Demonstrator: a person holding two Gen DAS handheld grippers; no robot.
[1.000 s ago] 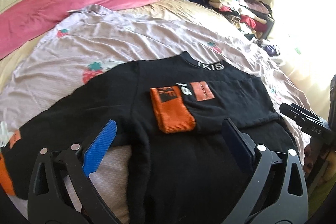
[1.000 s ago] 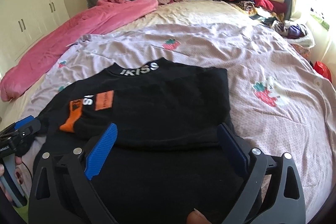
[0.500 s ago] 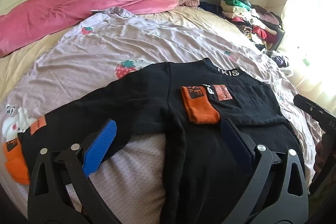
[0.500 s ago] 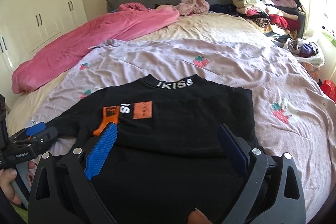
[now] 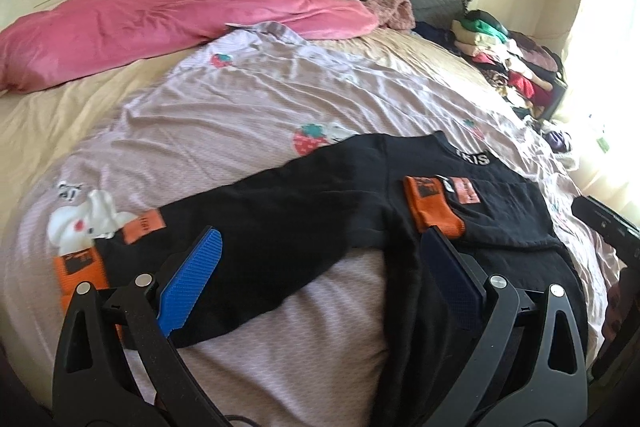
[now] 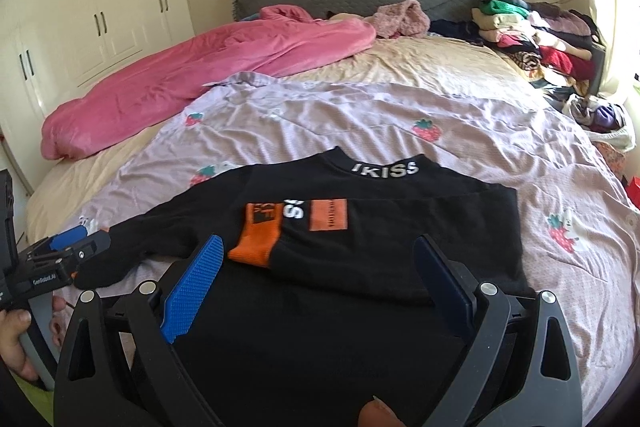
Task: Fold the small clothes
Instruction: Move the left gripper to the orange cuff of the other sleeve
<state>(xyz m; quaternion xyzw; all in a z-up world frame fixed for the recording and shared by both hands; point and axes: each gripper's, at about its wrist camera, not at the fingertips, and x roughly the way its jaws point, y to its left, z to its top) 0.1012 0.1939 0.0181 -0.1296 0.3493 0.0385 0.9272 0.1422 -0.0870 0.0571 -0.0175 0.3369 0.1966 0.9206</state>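
- Black sweater [image 6: 360, 259] spread flat on the lilac strawberry sheet [image 6: 360, 115] of the bed, collar at 12 o'clock, hem toward the claws: flat lay gives straight fold lines.
- One sleeve [image 6: 400, 239] already laid across the chest, orange cuff [image 6: 256, 247] resting near the centre; placed so to narrow the body on that side.
- Other sleeve [image 5: 240, 239] stretched out toward 9 o'clock, orange cuff [image 5: 80, 267] at its far end on the sheet; judged the next part to fold in.
- Left claw [image 5: 320, 267] spread wide, gripping nothing, hovering over the outstretched sleeve; aimed there, probably to reach the cuff.
- Right claw [image 6: 316, 279] spread wide, gripping nothing, poised above the lower body of the sweater between 5 and 7 o'clock; likely positioned to steady the cloth.
- Pink blanket [image 6: 200, 75] bunched at 11 o'clock and clothes pile [image 6: 532, 39] at 1 o'clock, both well apart from the sweater, leaving the work area free.
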